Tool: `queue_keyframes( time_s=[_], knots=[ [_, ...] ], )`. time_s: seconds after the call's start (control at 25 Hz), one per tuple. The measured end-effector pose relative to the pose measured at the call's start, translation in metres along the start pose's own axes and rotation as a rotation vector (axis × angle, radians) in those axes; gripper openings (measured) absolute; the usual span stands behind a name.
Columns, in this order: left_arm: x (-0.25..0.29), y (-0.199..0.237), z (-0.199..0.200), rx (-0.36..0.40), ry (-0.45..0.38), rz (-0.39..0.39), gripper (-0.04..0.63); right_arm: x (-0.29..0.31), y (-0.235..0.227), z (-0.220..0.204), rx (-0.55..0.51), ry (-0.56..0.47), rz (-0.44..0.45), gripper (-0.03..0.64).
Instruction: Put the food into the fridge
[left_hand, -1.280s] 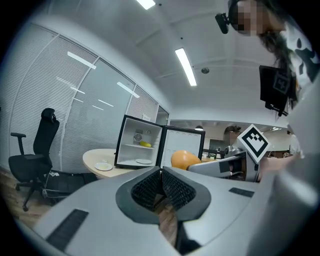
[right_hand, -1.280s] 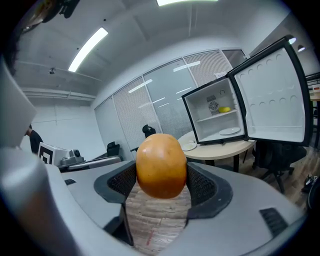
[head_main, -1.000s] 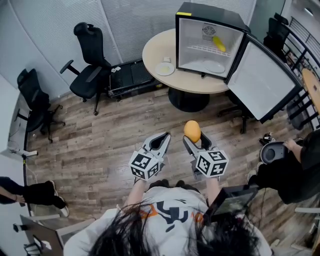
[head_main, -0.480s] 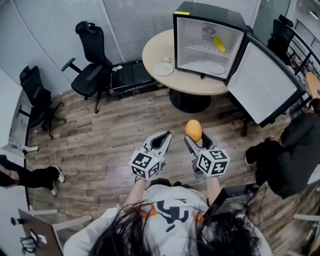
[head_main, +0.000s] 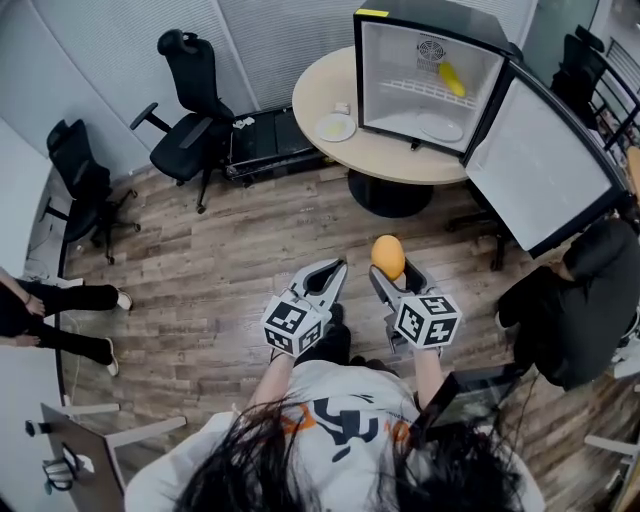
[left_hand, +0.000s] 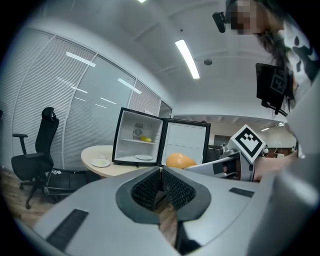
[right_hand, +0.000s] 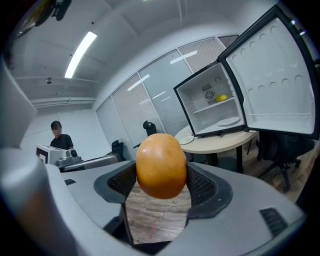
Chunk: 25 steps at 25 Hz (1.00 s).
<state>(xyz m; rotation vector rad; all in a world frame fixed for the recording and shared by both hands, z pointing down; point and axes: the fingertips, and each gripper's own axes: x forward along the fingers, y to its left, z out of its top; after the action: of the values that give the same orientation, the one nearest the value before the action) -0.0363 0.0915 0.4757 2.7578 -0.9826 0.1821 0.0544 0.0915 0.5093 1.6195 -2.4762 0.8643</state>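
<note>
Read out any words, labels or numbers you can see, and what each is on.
No text can be read.
Round sticker on the fridge back wall: too small to read.
Yellow tag on the fridge top edge: blurred.
Marker cubes on the left gripper and right gripper: patterns, no letters.

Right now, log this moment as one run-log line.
right gripper: shut on orange fruit | left gripper: shut, empty | fridge: door open, on round table | stage: orange fruit not yet inside
</note>
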Motion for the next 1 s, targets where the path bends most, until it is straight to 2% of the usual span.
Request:
queue_keyframes(
  time_s=[0.48,0.68,1.0],
  knots=[
    [0.052,0.053,0.009,0.011,0.014,-0.049,0.011,0.057,-0.031,0.030,0.024,-0.012,-0.041,0.319],
    [0.077,0.095,0.025,0.028,0.012,-0.067,0.011,0.101,-0.038,0.054,0.028,-0.014,-0.049,0.319],
    [0.113,0.170,0.051,0.006,-0.015,-0.082,0.011,0.175,-0.040,0.090,0.019,0.001,-0.060,0.319]
  ],
)
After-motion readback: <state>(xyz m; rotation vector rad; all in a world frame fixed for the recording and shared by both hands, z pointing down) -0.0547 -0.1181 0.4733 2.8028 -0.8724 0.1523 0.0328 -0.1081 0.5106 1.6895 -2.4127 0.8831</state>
